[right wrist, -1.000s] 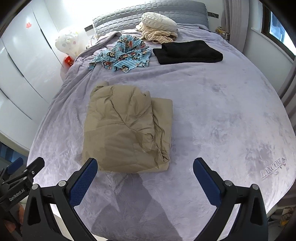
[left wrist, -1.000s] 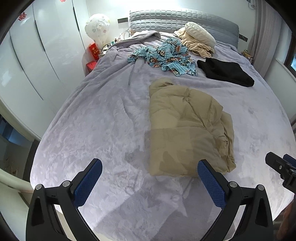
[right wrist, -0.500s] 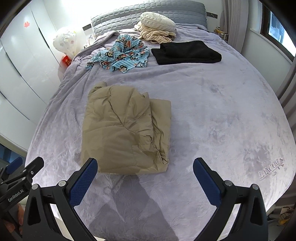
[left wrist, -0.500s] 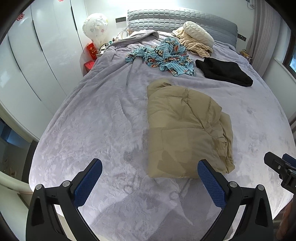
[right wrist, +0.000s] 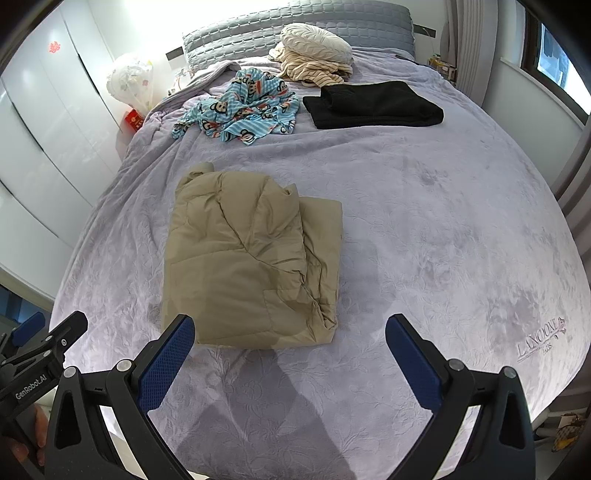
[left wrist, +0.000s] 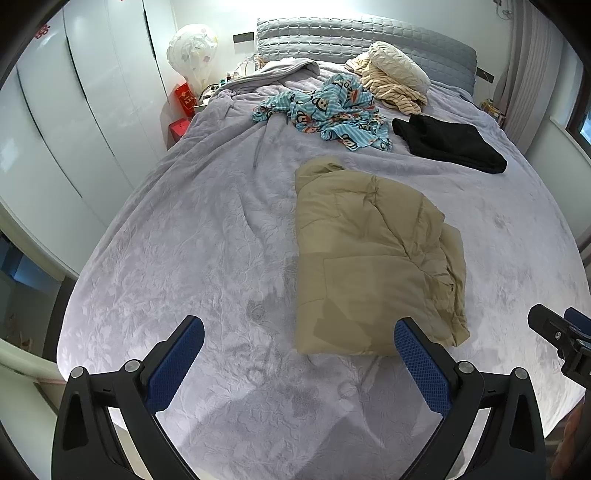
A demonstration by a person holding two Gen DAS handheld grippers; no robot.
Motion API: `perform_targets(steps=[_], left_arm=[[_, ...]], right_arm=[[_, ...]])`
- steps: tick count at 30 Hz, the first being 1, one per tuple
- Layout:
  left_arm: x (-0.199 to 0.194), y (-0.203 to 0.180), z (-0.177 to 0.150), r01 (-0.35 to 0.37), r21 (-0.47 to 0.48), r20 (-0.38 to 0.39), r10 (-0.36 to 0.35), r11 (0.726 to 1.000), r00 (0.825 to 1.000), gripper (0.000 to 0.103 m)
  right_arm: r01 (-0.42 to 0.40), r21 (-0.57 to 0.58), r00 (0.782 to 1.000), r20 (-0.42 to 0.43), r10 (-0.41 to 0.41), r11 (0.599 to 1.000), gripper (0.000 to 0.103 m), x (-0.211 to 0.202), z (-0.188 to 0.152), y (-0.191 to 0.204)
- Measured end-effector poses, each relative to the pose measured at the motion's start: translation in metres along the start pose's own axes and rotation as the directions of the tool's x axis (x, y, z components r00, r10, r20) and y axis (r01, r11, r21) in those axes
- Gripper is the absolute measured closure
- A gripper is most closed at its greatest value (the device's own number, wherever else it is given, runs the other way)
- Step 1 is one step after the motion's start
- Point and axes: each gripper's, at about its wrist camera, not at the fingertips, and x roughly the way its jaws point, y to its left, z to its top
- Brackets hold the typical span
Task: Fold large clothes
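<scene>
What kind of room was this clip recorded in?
Almost certainly a home bedroom: a large bed under a lilac blanket, a quilted grey headboard, and tall white wardrobe doors along one side. Clothes lie on the bed, including a folded tan jacket.

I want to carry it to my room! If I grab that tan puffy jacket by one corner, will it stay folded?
Probably not. The jacket looks soft and quilted, so it would likely flop open. Its loose, crumpled right edge would probably droop first. It seems puffy, so probably light.
</scene>
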Motion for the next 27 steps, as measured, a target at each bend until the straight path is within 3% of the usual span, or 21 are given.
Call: perform_targets(steps=[27], left_arm=[[0.0025,0.0033,0.0033,0.004,0.007,-0.002,-0.004,1.000,1.000,0.000]], right_arm=[[0.003,0.005,1.000,0.001,-0.003,1.000,0.000,-0.0020,-0.0019,0.0019]])
